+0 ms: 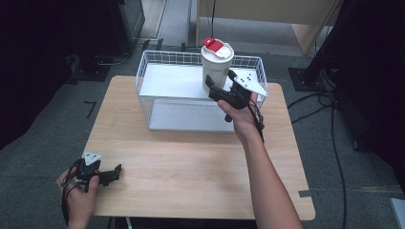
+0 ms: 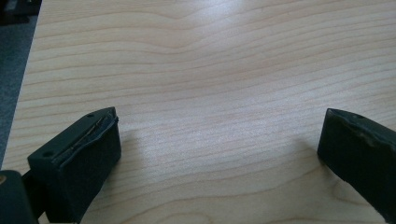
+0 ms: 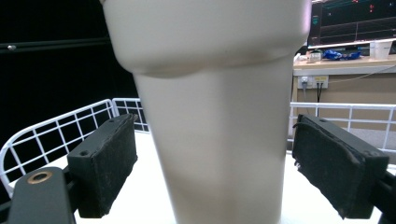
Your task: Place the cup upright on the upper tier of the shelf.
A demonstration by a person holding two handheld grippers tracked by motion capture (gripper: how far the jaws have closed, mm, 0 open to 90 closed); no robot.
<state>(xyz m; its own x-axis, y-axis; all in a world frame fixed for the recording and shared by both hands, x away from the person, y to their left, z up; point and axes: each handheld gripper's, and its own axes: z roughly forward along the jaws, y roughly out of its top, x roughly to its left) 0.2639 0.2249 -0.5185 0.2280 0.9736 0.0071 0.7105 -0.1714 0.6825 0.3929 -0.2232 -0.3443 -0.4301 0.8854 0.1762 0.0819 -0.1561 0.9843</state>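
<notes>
Right gripper (image 3: 212,172) at one o'clock, jaws apart, straddles the tall cream plastic tumbler (image 1: 216,67) in the white wire basket (image 1: 157,93); an off-centre squeeze could tip it. Left gripper (image 2: 219,154) rests open at seven o'clock.

Each black hand-held gripper (image 1: 220,82) carries padded jaws, a grey triangular plate, black cable
</notes>
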